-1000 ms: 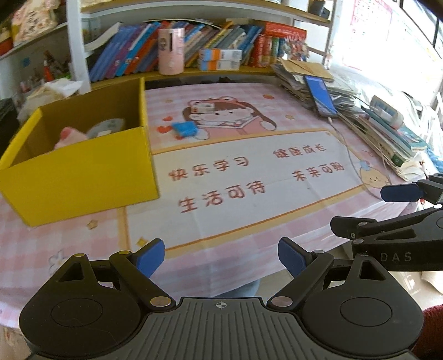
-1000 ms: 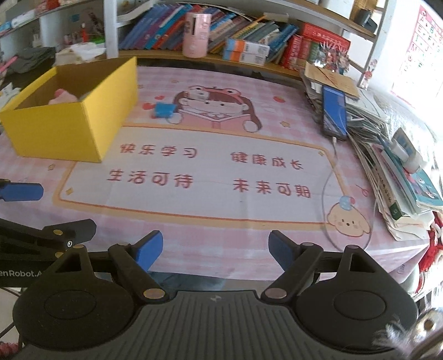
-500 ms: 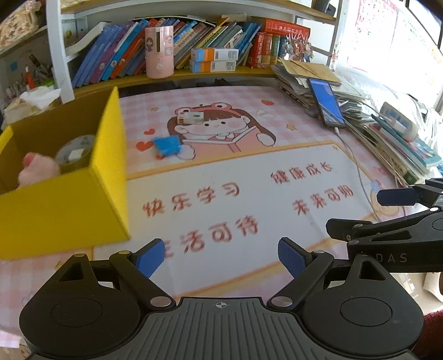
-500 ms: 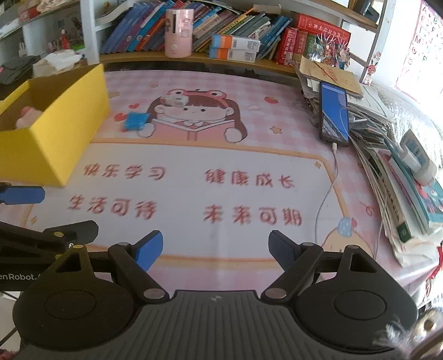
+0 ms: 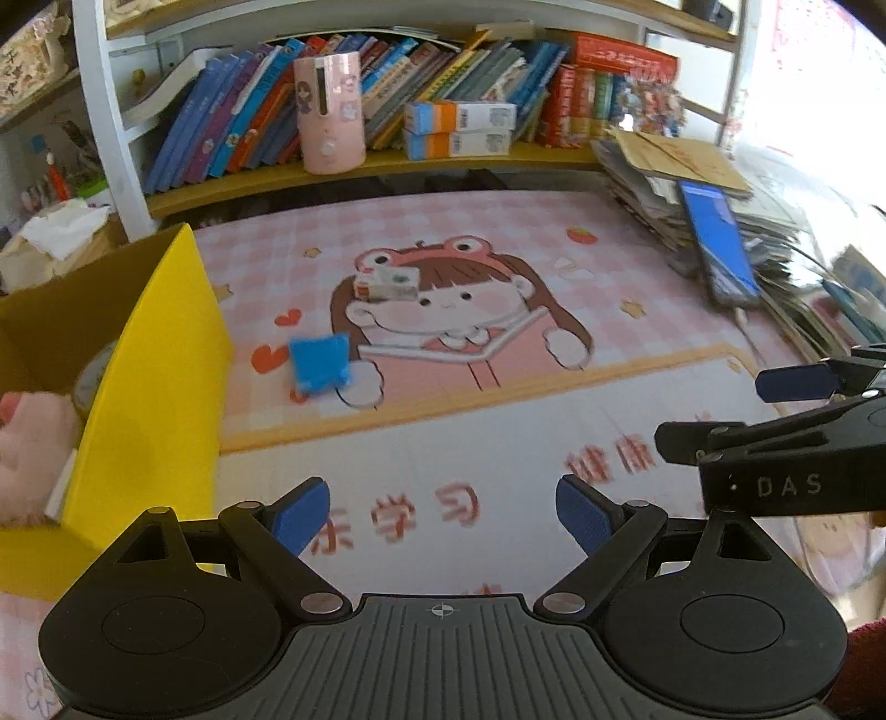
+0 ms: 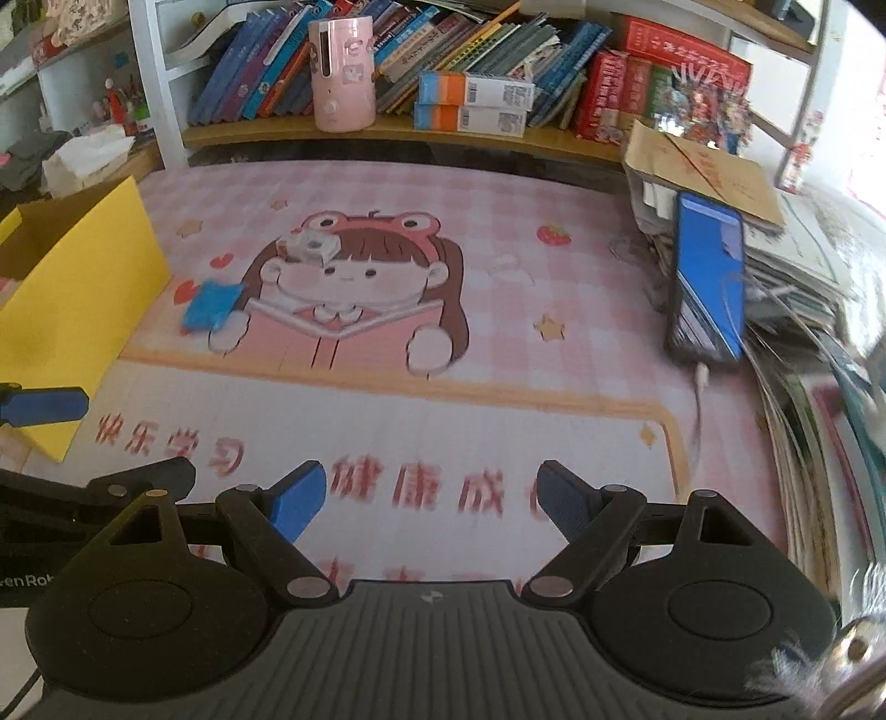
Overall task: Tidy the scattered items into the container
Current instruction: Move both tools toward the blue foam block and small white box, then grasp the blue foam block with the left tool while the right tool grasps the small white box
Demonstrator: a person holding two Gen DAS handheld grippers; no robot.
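Scattered items number two: between my released, empty left gripper (image 5: 443, 515) and right gripper (image 6: 429, 498) and the shelf, one blue block (image 5: 320, 363) and one small white box (image 5: 386, 283) lie on the tabletop (image 5: 498, 443), beside one yellow container (image 5: 149, 399) holding one pink plush (image 5: 30, 443).

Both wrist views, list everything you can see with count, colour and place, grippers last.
box: one, yellow, left on the table.
plush toy: one, pink, inside the box.
blue item: one, flat on the mat beside the box.
small carton: one, white, on the cartoon girl's forehead.
phone: one, blue screen, on the paper stack at right, cable attached.
pink canister: one, on the shelf.
books: many, mixed colours, along the shelf.
left gripper: open, empty.
right gripper: open, empty.
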